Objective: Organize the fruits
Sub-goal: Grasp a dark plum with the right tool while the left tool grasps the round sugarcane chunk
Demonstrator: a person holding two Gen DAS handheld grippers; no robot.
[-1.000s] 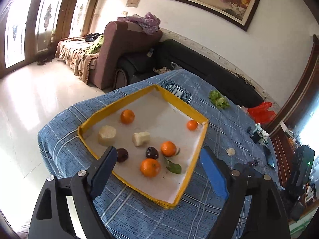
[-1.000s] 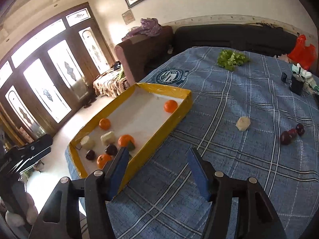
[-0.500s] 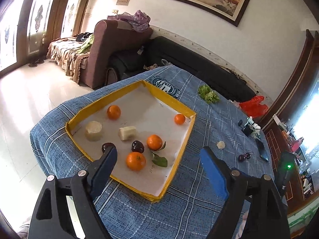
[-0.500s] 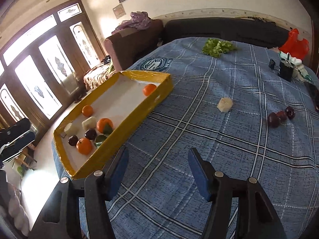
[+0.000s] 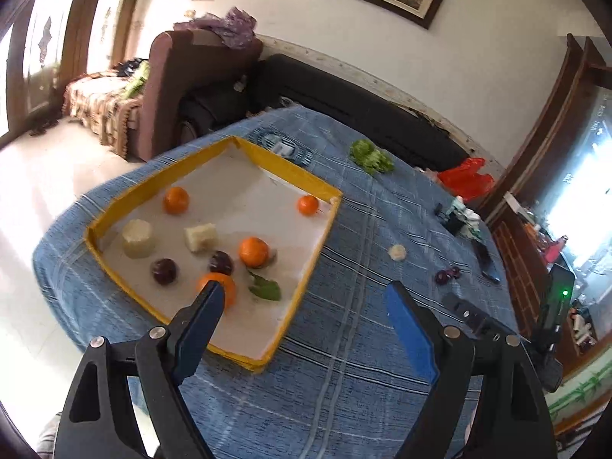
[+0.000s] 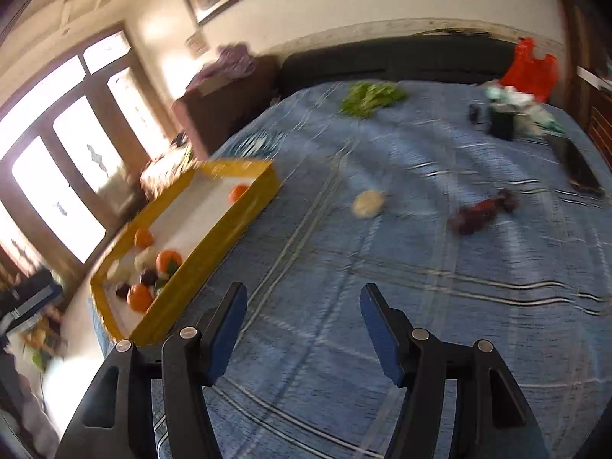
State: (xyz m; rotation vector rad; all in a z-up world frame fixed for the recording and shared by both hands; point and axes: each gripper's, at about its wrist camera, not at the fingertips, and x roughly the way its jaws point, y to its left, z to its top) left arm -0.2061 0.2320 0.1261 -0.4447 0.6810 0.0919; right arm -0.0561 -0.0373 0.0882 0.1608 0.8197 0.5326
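Both grippers hang spread and empty. Ahead of the right gripper (image 6: 302, 300) lies a pale fruit chunk (image 6: 368, 203), with dark plums (image 6: 480, 212) ahead to its right; they look soft and prone to rolling, so pinch gently across the middle.

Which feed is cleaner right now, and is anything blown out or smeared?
Left wrist view is sharper: oranges in the yellow tray read crisp, though the window at right is blown out. Right wrist view is motion-smeared: the dark fruits on the blue cloth streak, and the doors glare.
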